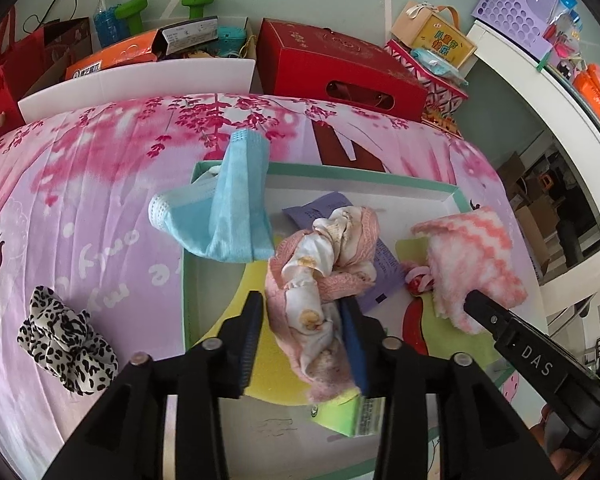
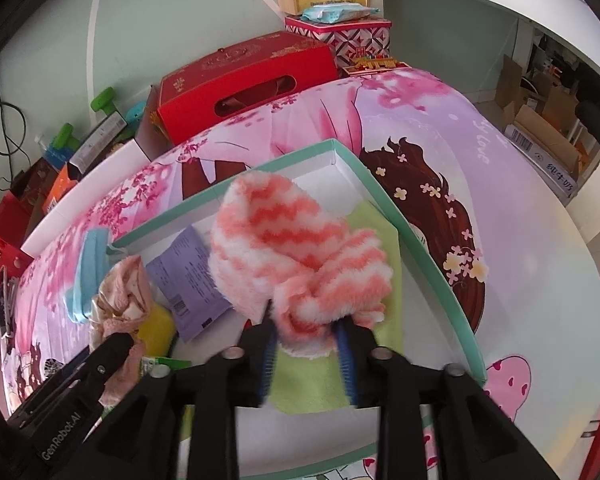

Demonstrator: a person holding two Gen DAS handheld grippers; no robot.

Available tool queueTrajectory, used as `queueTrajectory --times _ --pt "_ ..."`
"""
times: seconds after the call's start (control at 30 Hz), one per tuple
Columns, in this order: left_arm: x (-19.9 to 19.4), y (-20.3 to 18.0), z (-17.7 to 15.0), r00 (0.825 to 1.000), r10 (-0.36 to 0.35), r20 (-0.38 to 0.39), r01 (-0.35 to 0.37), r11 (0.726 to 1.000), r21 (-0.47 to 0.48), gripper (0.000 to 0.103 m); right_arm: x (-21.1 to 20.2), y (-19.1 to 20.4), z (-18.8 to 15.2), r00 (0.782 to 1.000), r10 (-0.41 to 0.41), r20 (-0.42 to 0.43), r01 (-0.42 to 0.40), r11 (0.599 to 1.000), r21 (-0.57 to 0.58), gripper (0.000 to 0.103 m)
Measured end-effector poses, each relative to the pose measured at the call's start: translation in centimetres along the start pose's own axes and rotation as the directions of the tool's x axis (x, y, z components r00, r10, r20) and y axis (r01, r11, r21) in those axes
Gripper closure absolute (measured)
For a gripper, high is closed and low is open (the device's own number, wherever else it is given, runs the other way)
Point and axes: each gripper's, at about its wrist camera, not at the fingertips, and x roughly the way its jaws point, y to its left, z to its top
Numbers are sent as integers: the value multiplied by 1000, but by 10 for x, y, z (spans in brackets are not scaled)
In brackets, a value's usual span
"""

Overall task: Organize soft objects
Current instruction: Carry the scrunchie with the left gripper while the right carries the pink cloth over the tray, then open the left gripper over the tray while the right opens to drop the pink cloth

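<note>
**Both claws hold soft things over the green-rimmed box**

Only the left wrist view shows the leopard-print scrunchie (image 1: 66, 346), lying by itself on the pink bedsheet (image 1: 100, 184) well to the left of the box (image 1: 380, 174). That view also shows most of the blue face mask (image 1: 224, 216), draped over the box's left rim with part of it resting on the sheet. The right wrist view catches only a strip of the mask at the box's far corner, but it alone shows the box's long right wall and the green cloth (image 2: 320, 380) lying on the box floor beneath the fluffy sock.

The left claw (image 1: 304, 344) is partly closed on a bundle of pink and white cloth (image 1: 320, 276); its blue-padded fingers (image 1: 350, 344) press the bundle's lower end from both sides, and the rest bulges forward above the box floor. The right claw (image 2: 308, 354) is closed narrowly on a fluffy pink-and-white striped sock (image 2: 296, 248), which fans out ahead of the fingertips over the middle of the box.

A purple printed packet (image 2: 190, 276) lies on the box floor between the two held items, partly covered by both. In the left view, a small red and pink item under the sock is too hidden to name. The box's near edge is blocked by the claws in both views.
</note>
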Motion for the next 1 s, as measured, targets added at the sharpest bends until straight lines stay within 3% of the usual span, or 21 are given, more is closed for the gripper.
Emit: queueTrajectory --times 0.03,0.07,0.37,0.63,0.77,0.87,1.0 --pt "0 0 0 1000 4 -1 -4 1000 0 53 1 1 0 1000 -12 -6 12 1000 -3 47" --pt "0 1 0 1000 6 -2 -6 1000 -1 50 2 0 0 1000 -17 -9 17 1000 -5 44" --pt "-9 2 3 1000 26 -8 -26 1000 6 33 4 -1 -1 998 -57 -35 57 998 -18 29" --pt "-24 4 5 999 48 19 -48 999 11 21 1 -6 -1 997 -75 -33 75 997 -5 4" --pt "-31 6 6 996 73 41 -74 997 10 20 0 -7 -1 997 -71 -29 71 997 -2 3" --pt "-38 8 7 995 79 59 -79 997 5 9 -2 -7 -1 997 -69 -26 70 998 2 1" --pt "-47 14 9 993 86 81 -85 996 -13 9 -2 -9 -1 997 -67 -23 68 998 13 0"
